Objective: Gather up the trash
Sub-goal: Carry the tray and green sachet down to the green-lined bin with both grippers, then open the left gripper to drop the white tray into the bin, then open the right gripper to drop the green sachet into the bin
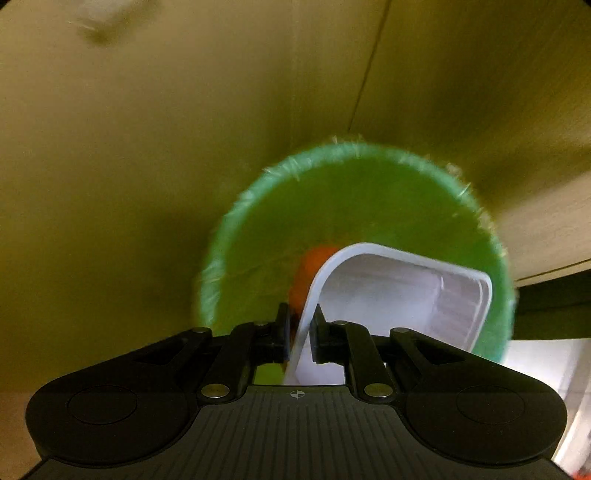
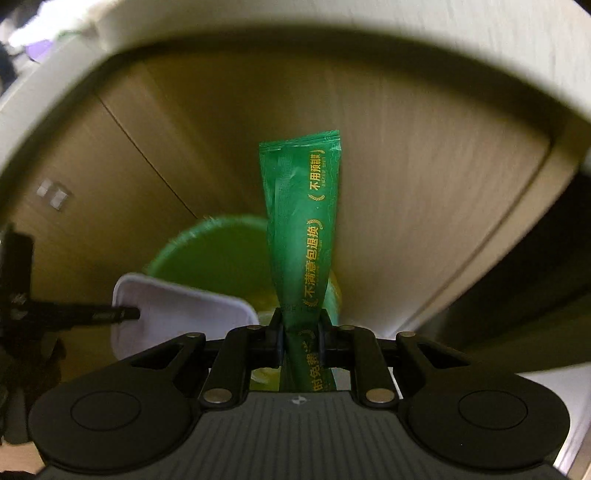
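Observation:
A round green bin [image 1: 295, 206] stands on the wooden floor straight below me, with something orange [image 1: 314, 258] at its bottom. My left gripper [image 1: 300, 325] is shut on the rim of a white plastic tray [image 1: 399, 295], which hangs over the bin's mouth. My right gripper [image 2: 301, 325] is shut on a long green sachet [image 2: 303, 206] printed with yellow text, held upright above the far rim of the bin [image 2: 207, 254]. In the right wrist view the white tray [image 2: 177, 306] shows at the left, with a black finger [image 2: 110, 314] of the left gripper on it.
Brown wooden floorboards [image 1: 147, 147] surround the bin. A pale curved table edge [image 2: 369, 14] arcs over the top of the right wrist view. A light wooden panel [image 1: 546, 236] and something white [image 1: 535, 362] lie to the right of the bin. Small white scraps [image 2: 53, 194] lie on the floor.

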{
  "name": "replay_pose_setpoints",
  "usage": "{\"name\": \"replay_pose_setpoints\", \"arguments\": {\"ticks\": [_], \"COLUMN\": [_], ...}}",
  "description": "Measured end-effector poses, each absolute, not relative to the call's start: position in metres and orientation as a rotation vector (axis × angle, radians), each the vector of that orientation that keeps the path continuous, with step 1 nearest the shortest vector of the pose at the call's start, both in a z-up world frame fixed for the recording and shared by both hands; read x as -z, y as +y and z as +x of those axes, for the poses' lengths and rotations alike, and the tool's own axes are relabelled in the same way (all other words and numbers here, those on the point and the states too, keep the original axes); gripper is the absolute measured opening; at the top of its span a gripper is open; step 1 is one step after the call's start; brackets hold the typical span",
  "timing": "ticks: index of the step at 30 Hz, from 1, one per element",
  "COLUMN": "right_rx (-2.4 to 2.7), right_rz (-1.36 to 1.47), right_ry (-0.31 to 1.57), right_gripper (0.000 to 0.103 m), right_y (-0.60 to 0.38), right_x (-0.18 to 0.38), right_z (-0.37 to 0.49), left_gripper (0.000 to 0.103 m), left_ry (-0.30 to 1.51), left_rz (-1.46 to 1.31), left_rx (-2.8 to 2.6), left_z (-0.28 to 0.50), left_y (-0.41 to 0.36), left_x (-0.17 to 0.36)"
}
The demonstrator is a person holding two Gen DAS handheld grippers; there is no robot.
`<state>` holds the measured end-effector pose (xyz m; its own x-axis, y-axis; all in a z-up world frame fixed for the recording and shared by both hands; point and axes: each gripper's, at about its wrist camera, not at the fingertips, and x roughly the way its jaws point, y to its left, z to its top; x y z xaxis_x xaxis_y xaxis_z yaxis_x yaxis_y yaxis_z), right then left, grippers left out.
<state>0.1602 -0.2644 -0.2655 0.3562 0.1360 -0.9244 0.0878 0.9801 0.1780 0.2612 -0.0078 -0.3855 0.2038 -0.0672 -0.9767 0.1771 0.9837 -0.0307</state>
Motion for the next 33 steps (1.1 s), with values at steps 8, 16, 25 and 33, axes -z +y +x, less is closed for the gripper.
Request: {"name": "replay_pose_setpoints", "arguments": {"ticks": [8,16,25,33], "right_rx": [-0.003,-0.004,-0.037,-0.183], "right_rz": [0.247,0.348,0.710,0.113], "right_ry": [1.277,1.370,1.553,1.417], "right_gripper": [0.016,0.016,0.016,0.016], "right_y": [-0.246,-0.240,-0.229,-0.148], "right_x": [0.306,0.318,0.354,0.339], "right_z": [0.157,0.160,0.194,0.233], "left_gripper": [0.020,0.020,0.020,0.020], "left_ry": [1.523,1.444,1.433,1.330], "left_rz": [0.102,0.049,-0.233,-0.361], "left_rx": [0.201,0.194,0.195,0.168], "left_z": [0.299,0.291,0.229,0.189], "left_y": [-0.010,0.017,0.045,0.070], "left_x": [0.469,0.436,0.379,0.330]}}
